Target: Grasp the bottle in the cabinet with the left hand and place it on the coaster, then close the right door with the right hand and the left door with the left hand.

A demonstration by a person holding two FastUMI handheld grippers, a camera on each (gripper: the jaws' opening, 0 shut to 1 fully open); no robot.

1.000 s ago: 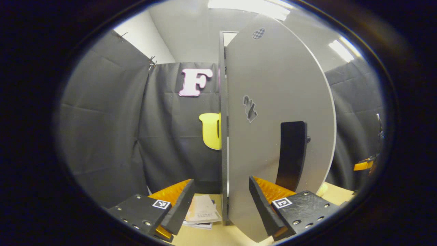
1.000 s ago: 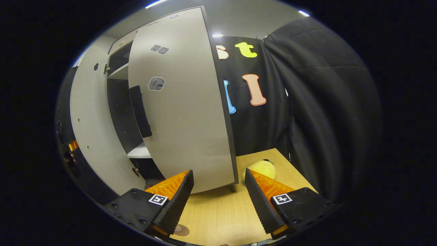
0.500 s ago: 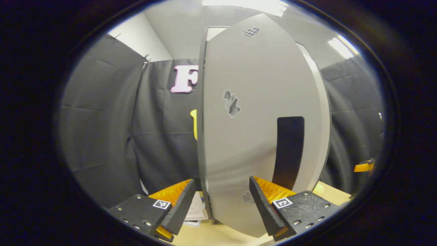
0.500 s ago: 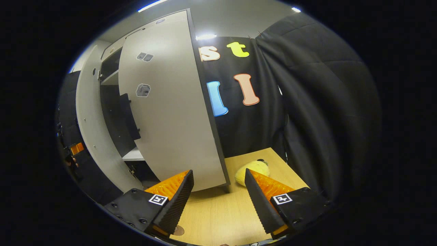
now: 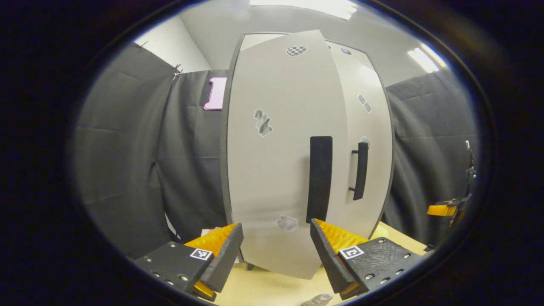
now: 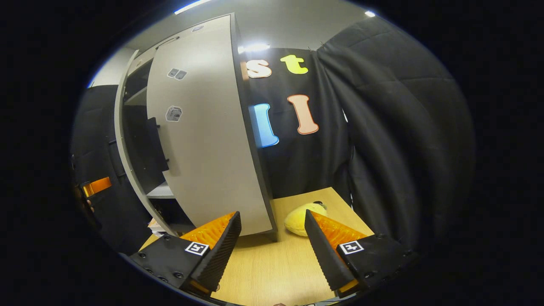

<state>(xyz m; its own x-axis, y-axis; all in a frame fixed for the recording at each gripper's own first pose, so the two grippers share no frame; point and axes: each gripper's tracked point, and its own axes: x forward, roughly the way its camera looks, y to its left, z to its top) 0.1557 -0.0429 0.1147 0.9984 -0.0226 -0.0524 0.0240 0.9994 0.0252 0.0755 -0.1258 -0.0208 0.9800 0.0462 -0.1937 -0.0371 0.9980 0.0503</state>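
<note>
The cabinet's left door (image 5: 272, 170) faces me in the left gripper view, swung most of the way in, its black handle (image 5: 319, 178) just above my right finger. Behind it the right door (image 5: 367, 123) shows with its own handle (image 5: 360, 170). My left gripper (image 5: 276, 255) is open, close to the left door's lower part, with nothing between its fingers. In the right gripper view the right door (image 6: 204, 127) stands ajar and the left door (image 6: 125, 148) is seen edge-on, with a dark shelf (image 6: 160, 191) between them. My right gripper (image 6: 272, 250) is open over the wooden table (image 6: 272, 272).
A yellow plush toy (image 6: 299, 216) lies on the table beside the right door's lower corner. A stack of papers (image 6: 155, 224) lies by the cabinet's foot. A small pale object (image 5: 316, 299) sits at the bottom edge of the left gripper view; I cannot tell what it is.
The left door has swung inward, from edge-on to facing the left gripper. The right gripper has drawn back a little from the right door, which stays ajar.
</note>
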